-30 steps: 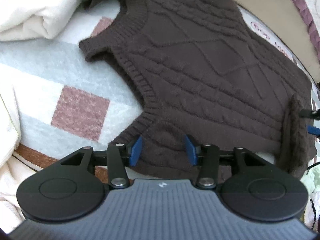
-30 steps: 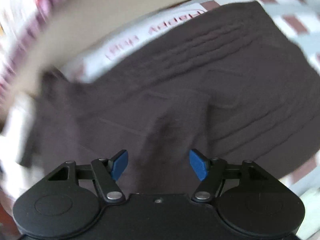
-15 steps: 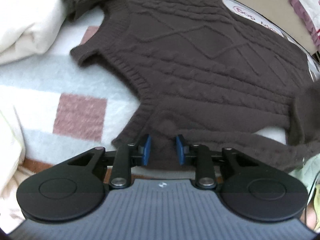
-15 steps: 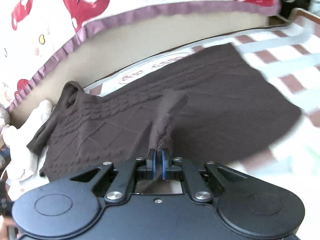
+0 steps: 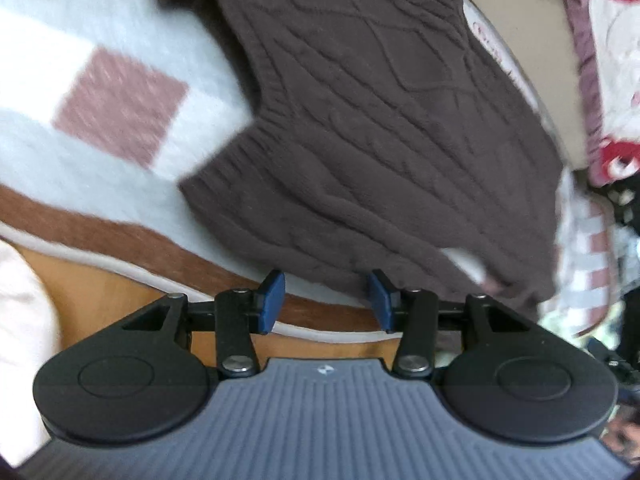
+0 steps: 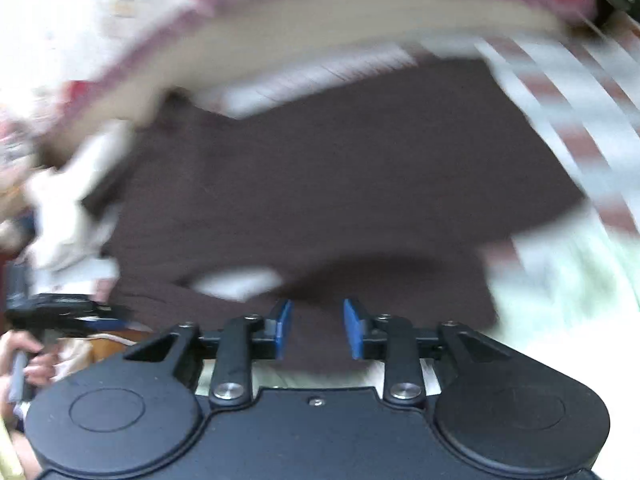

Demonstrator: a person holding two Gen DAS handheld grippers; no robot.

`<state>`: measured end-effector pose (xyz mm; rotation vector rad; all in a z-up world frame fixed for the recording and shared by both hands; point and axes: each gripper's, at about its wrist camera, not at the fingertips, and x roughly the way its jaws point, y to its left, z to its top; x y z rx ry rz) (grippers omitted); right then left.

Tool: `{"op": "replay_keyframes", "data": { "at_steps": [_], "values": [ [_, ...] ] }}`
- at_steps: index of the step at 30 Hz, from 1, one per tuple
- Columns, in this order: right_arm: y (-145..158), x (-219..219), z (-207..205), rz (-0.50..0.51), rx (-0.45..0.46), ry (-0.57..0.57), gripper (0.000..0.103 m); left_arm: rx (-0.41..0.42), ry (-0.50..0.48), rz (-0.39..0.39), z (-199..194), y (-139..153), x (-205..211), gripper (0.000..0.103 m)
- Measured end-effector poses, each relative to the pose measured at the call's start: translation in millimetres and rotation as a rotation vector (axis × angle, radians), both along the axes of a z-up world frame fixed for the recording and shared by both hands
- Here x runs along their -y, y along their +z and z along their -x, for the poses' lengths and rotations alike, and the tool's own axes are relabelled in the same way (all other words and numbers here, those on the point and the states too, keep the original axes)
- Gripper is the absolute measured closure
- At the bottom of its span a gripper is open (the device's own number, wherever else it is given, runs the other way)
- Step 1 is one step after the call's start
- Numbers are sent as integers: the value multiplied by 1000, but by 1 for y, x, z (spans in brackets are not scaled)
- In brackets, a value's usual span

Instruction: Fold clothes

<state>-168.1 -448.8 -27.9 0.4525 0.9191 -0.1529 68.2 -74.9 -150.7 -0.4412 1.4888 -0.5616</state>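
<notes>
A dark brown cable-knit sweater (image 5: 380, 120) lies spread flat on a pale checked blanket (image 5: 80, 160). My left gripper (image 5: 326, 300) hovers at the sweater's near edge with its jaws opening. Nothing sits between its blue pads (image 5: 272, 300). The right wrist view is blurred. In it the sweater (image 6: 340, 180) fills the middle and a sleeve (image 6: 380, 280) lies folded across its near side. My right gripper (image 6: 318, 328) is just above that sleeve, its jaws opening. The brown knit lies under the gap, not pinched. At the left edge of that view the left gripper (image 6: 60, 312) shows, held by a hand (image 6: 28, 364).
The blanket's brown border and a wooden bed edge (image 5: 100, 292) run under the left gripper. Cream fabric (image 5: 20, 320) lies at the far left. A quilt with red prints (image 5: 612, 80) and a beige panel (image 5: 532, 40) stand behind the sweater. A pale green cloth (image 6: 560, 300) lies to the right.
The right gripper, shut on the lifted sleeve half a second ago, has let it go; the sleeve now lies across the sweater. The left gripper narrowed, widened again and drew back toward the bed edge.
</notes>
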Motion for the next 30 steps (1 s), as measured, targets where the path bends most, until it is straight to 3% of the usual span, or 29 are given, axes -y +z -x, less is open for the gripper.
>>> {"op": "replay_keyframes", "data": {
  "at_steps": [1, 3, 4, 5, 7, 11, 13, 16, 18, 20, 24, 25, 26, 27, 28, 30],
  "values": [
    [-5, -4, -12, 57, 35, 101, 66, 7, -4, 33, 1, -2, 1, 53],
    [-30, -13, -34, 130, 40, 348, 44, 36, -23, 89, 2, -6, 4, 47],
    [-44, -18, -45, 163, 38, 474, 44, 47, -23, 91, 4, -7, 4, 47],
    [-56, -20, -58, 167, -8, 516, 44, 52, -20, 88, 7, -8, 3, 47],
    [-75, -21, -81, 144, -88, 543, 44, 60, -21, 103, 11, -6, 2, 47],
    [-69, -30, -86, 261, 17, 630, 44, 76, 18, 115, 12, -1, -2, 47],
    [-76, -30, -92, 329, 13, 696, 44, 71, 66, 127, 8, -2, -5, 47],
    [-85, -34, -98, 349, -34, 842, 44, 62, 139, 145, 2, -3, -11, 47],
    [-94, -36, -99, 356, -50, 914, 44, 55, 132, 145, 0, -5, -6, 47],
    [-104, -37, -101, 368, -54, 928, 44, 55, 79, 154, 3, -8, 5, 46],
    [-119, -26, -104, 305, -67, 837, 44, 46, 54, 129, 10, -15, 19, 46],
    [-120, -24, -103, 288, -63, 822, 46, 53, 52, 125, 11, -15, 20, 46],
    [-120, -22, -102, 273, -57, 811, 54, 64, 49, 124, 11, -14, 19, 50],
    [-116, -21, -98, 261, -50, 819, 95, 75, 47, 122, 12, -14, 19, 78],
    [-108, -20, -92, 249, -6, 816, 94, 88, 15, 105, 13, -12, 21, 95],
    [-89, -15, -79, 210, 129, 801, 95, 168, -55, 43, 19, -1, 27, 94]
  ]
}}
